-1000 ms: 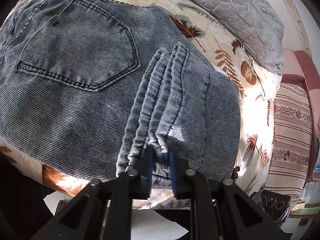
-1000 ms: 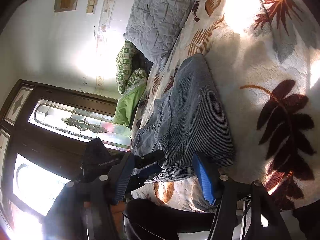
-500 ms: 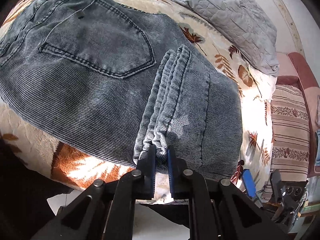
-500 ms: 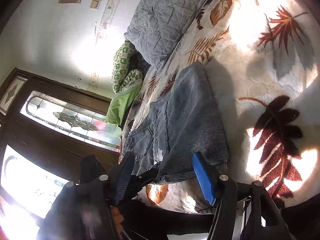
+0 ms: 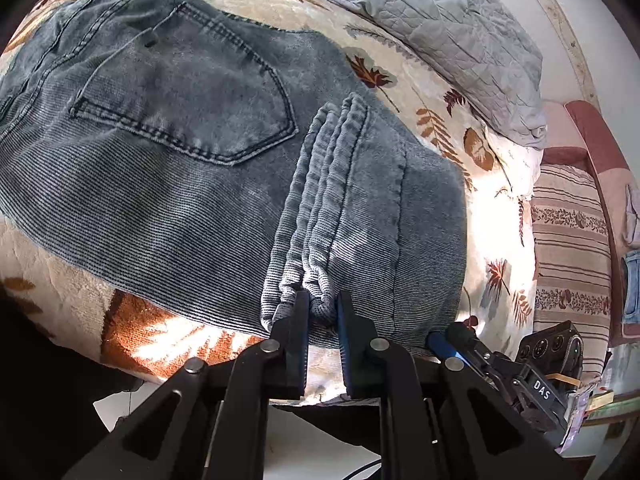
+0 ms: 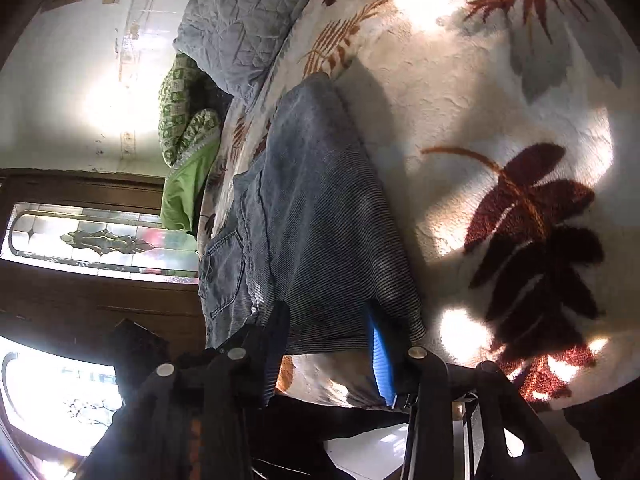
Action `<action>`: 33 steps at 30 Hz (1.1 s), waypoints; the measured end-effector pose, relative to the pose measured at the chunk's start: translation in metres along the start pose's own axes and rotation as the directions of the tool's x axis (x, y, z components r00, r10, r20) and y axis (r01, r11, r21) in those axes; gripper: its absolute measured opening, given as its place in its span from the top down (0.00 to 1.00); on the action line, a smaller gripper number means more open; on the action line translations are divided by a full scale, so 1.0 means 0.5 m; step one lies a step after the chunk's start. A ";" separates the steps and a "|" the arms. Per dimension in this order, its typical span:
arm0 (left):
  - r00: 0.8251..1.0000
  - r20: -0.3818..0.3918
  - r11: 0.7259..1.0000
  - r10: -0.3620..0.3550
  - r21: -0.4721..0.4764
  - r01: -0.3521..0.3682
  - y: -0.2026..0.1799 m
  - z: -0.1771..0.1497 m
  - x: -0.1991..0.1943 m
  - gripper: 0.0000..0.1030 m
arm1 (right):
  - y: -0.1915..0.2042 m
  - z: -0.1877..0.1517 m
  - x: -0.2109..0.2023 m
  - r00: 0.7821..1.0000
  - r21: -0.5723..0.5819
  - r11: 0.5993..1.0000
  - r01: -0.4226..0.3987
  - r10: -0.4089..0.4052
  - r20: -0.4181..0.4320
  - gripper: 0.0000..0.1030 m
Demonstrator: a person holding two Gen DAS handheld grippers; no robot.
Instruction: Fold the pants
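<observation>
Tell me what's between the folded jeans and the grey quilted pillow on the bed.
Only bare leaf-print blanket lies between the jeans and the grey quilted pillow; the left wrist view shows that strip clearly.

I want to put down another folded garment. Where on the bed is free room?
Free: the leaf-print blanket on the pants' far side from the window, and a strip between pants and grey pillow. Crowded: the near bed edge, where both hand-held grippers work.

one pair of pants [image 5: 208, 148], one grey pillow [image 5: 444, 28], two grippers, one leaf-print blanket [image 6: 500, 92].
</observation>
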State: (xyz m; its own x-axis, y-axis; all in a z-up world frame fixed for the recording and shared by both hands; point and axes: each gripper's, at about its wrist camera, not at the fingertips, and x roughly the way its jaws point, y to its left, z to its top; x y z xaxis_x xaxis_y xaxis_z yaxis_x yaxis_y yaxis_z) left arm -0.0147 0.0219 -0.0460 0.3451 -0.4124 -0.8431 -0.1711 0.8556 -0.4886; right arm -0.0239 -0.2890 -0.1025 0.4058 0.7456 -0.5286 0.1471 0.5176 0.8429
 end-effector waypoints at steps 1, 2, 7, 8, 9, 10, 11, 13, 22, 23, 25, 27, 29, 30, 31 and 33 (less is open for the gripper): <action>1.000 0.022 1.000 -0.008 0.016 0.007 -0.010 -0.001 -0.013 0.87 | 0.008 0.002 0.004 1.000 -0.022 0.999 0.023 -0.023 -0.010 0.59; 0.999 0.050 0.999 -0.011 0.040 0.009 -0.022 -0.003 -0.028 0.87 | 0.013 0.003 0.006 0.999 -0.034 0.999 0.038 -0.039 -0.013 0.59; 0.998 0.053 0.996 0.022 0.090 -0.026 -0.037 0.000 -0.009 0.80 | 0.004 0.004 0.007 1.000 -0.035 0.999 0.024 -0.025 -0.014 0.59; 0.999 0.010 0.997 0.045 0.062 -0.045 -0.022 -0.001 0.011 0.80 | 0.002 0.004 0.006 1.000 -0.032 0.999 0.020 -0.020 -0.014 0.59; 0.999 0.004 0.998 0.050 0.045 -0.050 -0.008 -0.002 0.016 0.81 | 0.001 0.003 0.006 1.000 -0.031 0.999 0.018 -0.018 -0.013 0.59; 0.999 0.004 0.999 0.035 0.041 -0.036 -0.002 0.000 0.012 0.81 | 0.001 0.003 0.005 1.000 -0.032 0.999 0.017 -0.017 -0.014 0.59; 1.000 -0.002 0.999 0.030 0.033 -0.029 0.001 0.003 0.006 0.81 | 0.001 0.002 0.004 1.000 -0.034 0.999 0.015 -0.016 -0.014 0.59; 1.000 0.011 1.000 0.011 0.014 -0.011 -0.002 0.014 -0.017 0.81 | 0.001 0.004 0.005 1.000 -0.030 1.000 0.009 -0.010 -0.015 0.59; 0.998 0.044 0.999 -0.032 0.014 0.032 -0.053 0.179 0.013 0.46 | -0.009 0.005 -0.001 1.000 -0.009 1.000 -0.025 0.025 -0.015 0.58; 0.998 0.043 0.999 -0.036 0.020 0.036 -0.054 0.191 0.026 0.46 | -0.008 0.004 -0.002 0.999 -0.008 1.000 -0.028 0.028 -0.016 0.57; 0.999 0.013 0.999 -0.052 0.012 0.052 -0.052 0.209 0.066 0.46 | 0.002 0.004 -0.005 0.999 -0.025 0.999 -0.026 0.026 -0.022 0.52; 1.000 -0.021 1.000 0.010 -0.015 -0.010 -0.037 0.210 0.108 0.60 | 0.026 0.008 -0.017 1.000 -0.077 0.997 -0.017 0.016 -0.026 0.52; 0.999 0.022 0.999 0.045 0.009 -0.045 -0.031 0.204 0.109 0.72 | 0.050 0.027 -0.045 0.999 -0.109 0.993 -0.048 0.049 0.002 0.52; 0.999 0.025 0.999 0.046 0.019 -0.047 -0.031 0.201 0.108 0.73 | 0.062 0.044 -0.064 0.998 -0.120 0.991 -0.054 0.059 0.037 0.48; 0.998 0.028 0.998 0.051 0.022 -0.052 -0.031 0.200 0.108 0.75 | 0.072 0.064 -0.081 0.996 -0.132 0.991 -0.039 0.049 0.080 0.40; 0.998 0.029 0.998 0.061 0.020 -0.062 -0.032 0.200 0.110 0.78 | 0.088 0.118 -0.096 0.986 -0.152 0.987 0.048 -0.023 0.164 0.32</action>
State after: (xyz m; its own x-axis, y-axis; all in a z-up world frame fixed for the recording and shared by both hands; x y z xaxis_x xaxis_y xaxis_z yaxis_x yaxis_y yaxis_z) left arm 0.0994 0.0170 -0.0621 0.3605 -0.3500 -0.8646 -0.1737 0.8856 -0.4308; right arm 0.0163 -0.3267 -0.0340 0.5450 0.6543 -0.5242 0.0273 0.6110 0.7911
